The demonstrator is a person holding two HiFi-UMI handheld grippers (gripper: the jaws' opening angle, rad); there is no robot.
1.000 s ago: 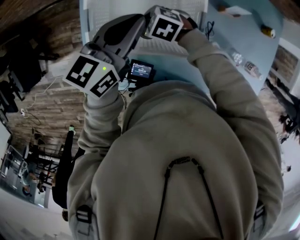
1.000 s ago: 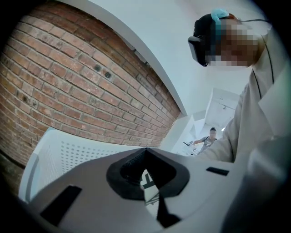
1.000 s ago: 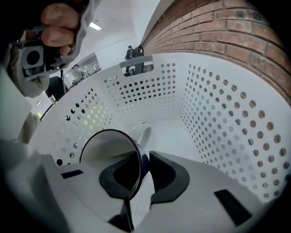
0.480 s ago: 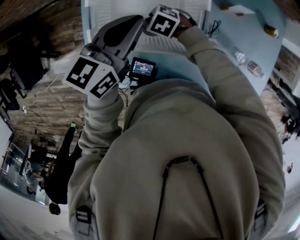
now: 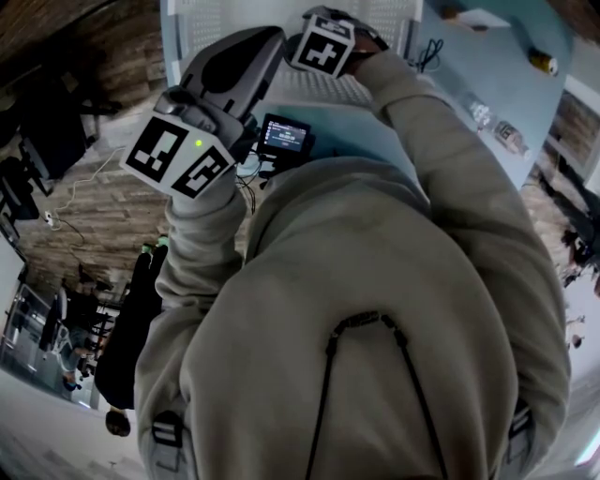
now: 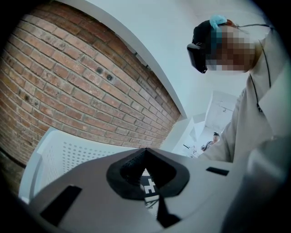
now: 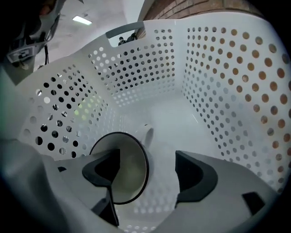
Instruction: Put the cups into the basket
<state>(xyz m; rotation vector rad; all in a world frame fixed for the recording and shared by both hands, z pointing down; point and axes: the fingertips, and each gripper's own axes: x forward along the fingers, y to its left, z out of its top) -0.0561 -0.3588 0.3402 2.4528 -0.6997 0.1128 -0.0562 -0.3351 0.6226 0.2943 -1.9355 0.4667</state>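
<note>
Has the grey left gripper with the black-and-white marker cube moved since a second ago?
No. The grey left gripper keeps its place beside the small black screen in the head view.

Light-blue table (image 5: 450, 84) across top of head view. White perforated basket (image 5: 211, 23) at 12 o'clock. Small screen device (image 5: 284, 138) at near edge, 11 o'clock. Two clear bottles (image 5: 506, 137) lying at 2 o'clock. Yellow item (image 5: 537, 62) and white sheet (image 5: 480, 19) toward 1 o'clock.
</note>
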